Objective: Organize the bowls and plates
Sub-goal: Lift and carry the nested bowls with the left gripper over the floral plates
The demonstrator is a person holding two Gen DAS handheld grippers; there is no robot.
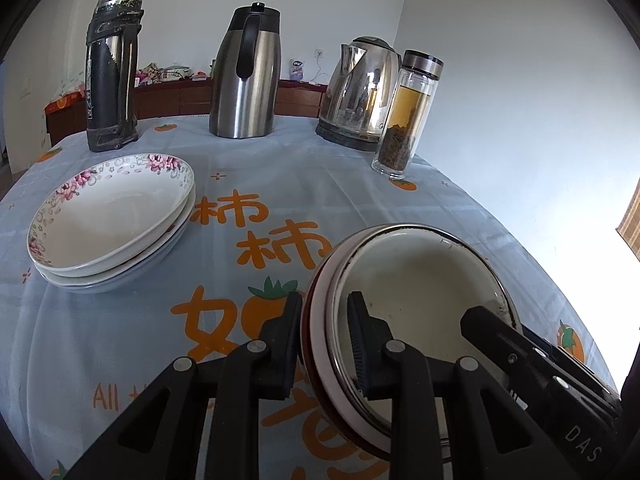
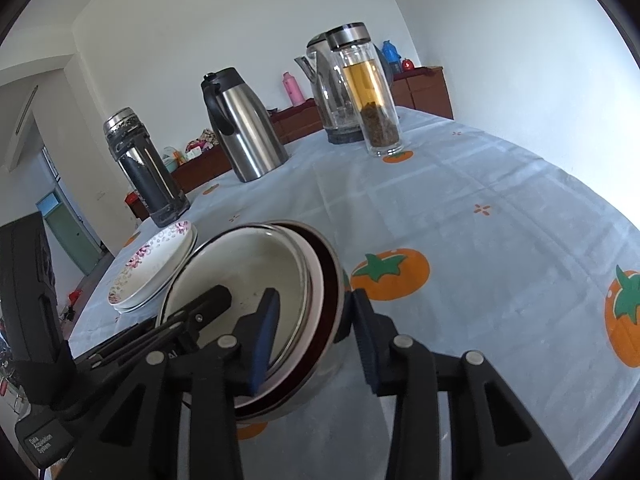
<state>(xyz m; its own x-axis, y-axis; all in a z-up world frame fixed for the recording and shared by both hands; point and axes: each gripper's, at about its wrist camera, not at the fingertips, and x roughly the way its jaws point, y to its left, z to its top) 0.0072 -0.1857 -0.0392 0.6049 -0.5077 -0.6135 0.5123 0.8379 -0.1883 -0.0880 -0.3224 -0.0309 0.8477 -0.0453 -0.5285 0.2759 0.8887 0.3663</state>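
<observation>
Both black two-finger grippers, left (image 1: 326, 340) and right (image 2: 314, 336), clamp opposite rims of the nested cream enamel bowls (image 1: 416, 280) beside stacked floral white plates (image 1: 112, 216) on the persimmon-print tablecloth (image 1: 248, 184).

Nested bowls (image 1: 416, 276) tilted near table edge, floral plates (image 1: 112, 216) stacked well apart, level.
</observation>
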